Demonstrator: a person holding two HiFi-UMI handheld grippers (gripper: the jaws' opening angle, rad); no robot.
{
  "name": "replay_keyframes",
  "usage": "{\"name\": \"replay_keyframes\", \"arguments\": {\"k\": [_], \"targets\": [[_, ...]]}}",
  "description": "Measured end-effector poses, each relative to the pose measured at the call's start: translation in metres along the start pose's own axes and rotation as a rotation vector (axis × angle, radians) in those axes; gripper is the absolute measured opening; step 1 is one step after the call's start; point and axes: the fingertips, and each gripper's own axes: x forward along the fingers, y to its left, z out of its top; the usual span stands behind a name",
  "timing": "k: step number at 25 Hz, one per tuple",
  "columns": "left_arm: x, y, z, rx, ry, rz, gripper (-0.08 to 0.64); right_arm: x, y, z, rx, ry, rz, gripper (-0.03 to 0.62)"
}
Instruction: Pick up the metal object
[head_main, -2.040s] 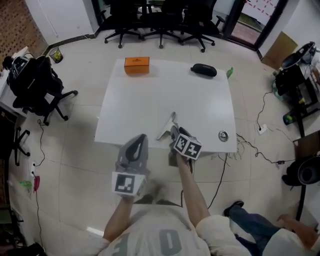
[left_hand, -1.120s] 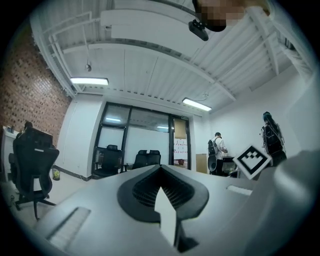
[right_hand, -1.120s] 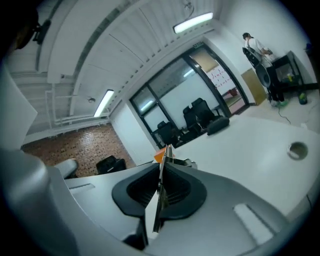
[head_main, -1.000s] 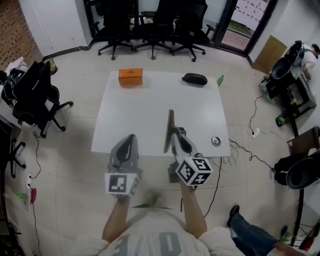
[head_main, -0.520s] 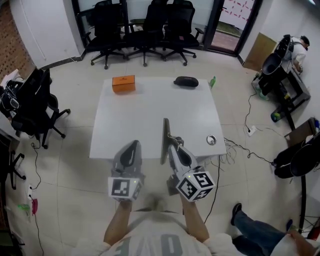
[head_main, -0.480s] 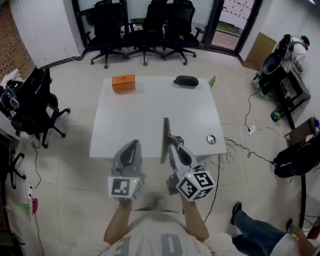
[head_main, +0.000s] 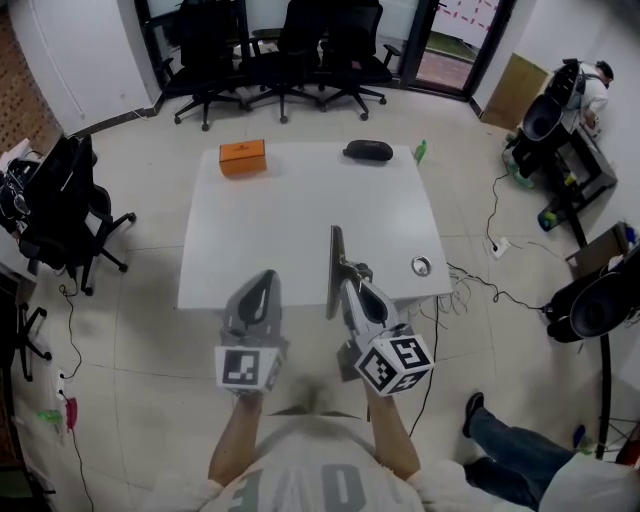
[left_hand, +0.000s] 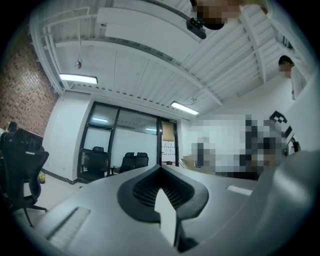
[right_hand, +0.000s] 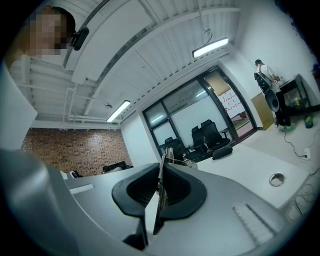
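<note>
The metal object (head_main: 334, 268) is a thin flat strip. It stands on edge above the near side of the white table (head_main: 300, 205), and my right gripper (head_main: 350, 284) is shut on its lower end. In the right gripper view the strip (right_hand: 162, 170) sits squeezed between the two dark pads (right_hand: 180, 192) and sticks out past them. My left gripper (head_main: 262, 282) hangs level beside it, off the table's near edge, shut with nothing in it. In the left gripper view its jaws (left_hand: 162, 200) meet and point up at the ceiling and far wall.
An orange box (head_main: 242, 157) and a black case (head_main: 368, 150) lie at the table's far side, with a small green item (head_main: 421, 152) at the far right corner. A round metal ring (head_main: 421, 265) lies near the right edge. Office chairs (head_main: 270, 50) stand beyond the table.
Two seconds ago the strip lay tilted low at the table's near edge. It has since been lifted and turned upright in my right gripper. Both grippers have barely moved in the last half second.
</note>
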Motion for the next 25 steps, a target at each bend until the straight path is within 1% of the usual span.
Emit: {"name": "replay_keyframes", "arguments": {"k": [7, 11, 16, 18, 20, 22, 25], "targets": [[0.003, 0.006, -0.004, -0.008, 0.021, -0.034, 0.0, 0.001, 0.008, -0.006, -0.034, 0.01, -0.024, 0.032], [-0.001, 0.009, -0.008, -0.011, 0.026, -0.035, 0.0, -0.005, 0.019, -0.008, -0.041, 0.006, -0.025, 0.032], [-0.025, -0.004, -0.009, -0.052, 0.016, -0.029, 0.0, -0.028, 0.025, -0.01, -0.048, -0.01, -0.015, 0.032], [-0.043, -0.009, -0.016, -0.044, 0.039, -0.027, 0.0, -0.047, 0.032, -0.018, -0.036, -0.019, -0.015, 0.032], [-0.069, -0.021, -0.026, -0.019, 0.061, -0.031, 0.0, -0.078, 0.039, -0.029, -0.037, -0.018, -0.03, 0.032], [-0.098, -0.043, -0.027, -0.007, 0.063, -0.04, 0.0, -0.118, 0.043, -0.037, -0.035, -0.019, -0.045, 0.032], [-0.146, -0.085, -0.021, 0.002, 0.04, -0.042, 0.0, -0.187, 0.048, -0.049, -0.018, -0.039, -0.046, 0.032]]}}
